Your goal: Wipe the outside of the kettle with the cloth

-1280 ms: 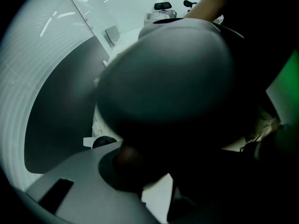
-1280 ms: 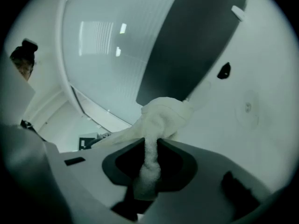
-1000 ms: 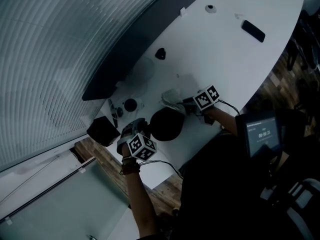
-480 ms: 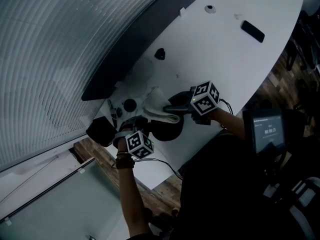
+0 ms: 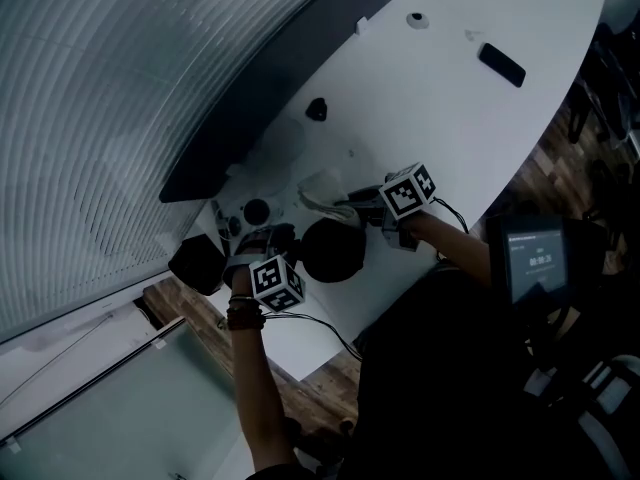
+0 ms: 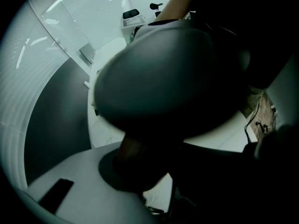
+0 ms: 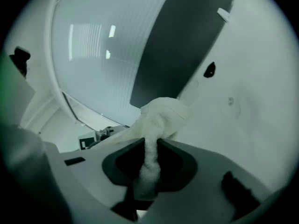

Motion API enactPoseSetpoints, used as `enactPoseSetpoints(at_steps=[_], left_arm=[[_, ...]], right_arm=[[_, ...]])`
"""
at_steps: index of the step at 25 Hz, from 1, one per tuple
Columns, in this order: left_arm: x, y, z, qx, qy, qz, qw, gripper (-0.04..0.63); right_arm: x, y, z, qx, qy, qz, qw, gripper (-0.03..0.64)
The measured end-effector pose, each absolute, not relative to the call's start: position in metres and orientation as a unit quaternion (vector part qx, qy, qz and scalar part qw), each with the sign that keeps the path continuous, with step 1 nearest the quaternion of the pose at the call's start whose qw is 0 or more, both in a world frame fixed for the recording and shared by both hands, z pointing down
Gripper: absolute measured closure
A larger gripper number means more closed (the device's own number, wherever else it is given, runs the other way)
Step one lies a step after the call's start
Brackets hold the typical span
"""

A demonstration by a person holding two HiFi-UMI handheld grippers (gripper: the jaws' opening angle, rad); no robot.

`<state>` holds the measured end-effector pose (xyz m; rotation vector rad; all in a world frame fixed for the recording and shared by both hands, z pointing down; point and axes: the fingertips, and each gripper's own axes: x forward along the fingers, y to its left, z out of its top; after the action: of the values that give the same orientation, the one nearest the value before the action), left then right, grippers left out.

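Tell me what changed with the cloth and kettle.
The right tongs, shut on the cloth, carried it from right of the kettle across its top to the far edge. The left tongs kept their grip at the kettle's left, and the kettle stayed put.

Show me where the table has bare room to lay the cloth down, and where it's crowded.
Bare: the wide table stretch between the phone, the small dark object and the right gripper. Crowded: the lower-left end, where kettle, left gripper, cloth and black box bunch together.
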<state>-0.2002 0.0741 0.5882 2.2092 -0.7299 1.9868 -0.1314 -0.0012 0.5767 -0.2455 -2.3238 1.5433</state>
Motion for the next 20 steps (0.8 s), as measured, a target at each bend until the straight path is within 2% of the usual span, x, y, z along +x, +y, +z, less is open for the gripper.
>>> enactPoseSetpoints(at_steps=[7, 10, 13, 17, 20], left_arm=[[-0.191, 0.064, 0.586, 0.722, -0.217, 0.656, 0.018, 0.457], [-0.191, 0.063, 0.586, 0.73, -0.215, 0.649, 0.021, 0.457], [-0.189, 0.063, 0.587, 0.736, -0.205, 0.645, 0.023, 0.457], [-0.19, 0.061, 0.586, 0.738, -0.193, 0.647, 0.013, 0.457], [-0.194, 0.063, 0.587, 0.737, -0.191, 0.648, 0.01, 0.457]], right_arm=[[-0.101, 0.001, 0.645, -0.023, -0.773, 0.58, 0.257, 0.546], [-0.094, 0.004, 0.655, -0.017, -0.767, 0.585, 0.264, 0.546], [-0.094, -0.003, 0.637, -0.03, -0.769, 0.604, 0.206, 0.546], [-0.105, -0.022, 0.56, -0.1, -0.788, 0.605, 0.057, 0.546], [-0.118, -0.003, 0.52, -0.168, -0.833, 0.525, 0.054, 0.546]])
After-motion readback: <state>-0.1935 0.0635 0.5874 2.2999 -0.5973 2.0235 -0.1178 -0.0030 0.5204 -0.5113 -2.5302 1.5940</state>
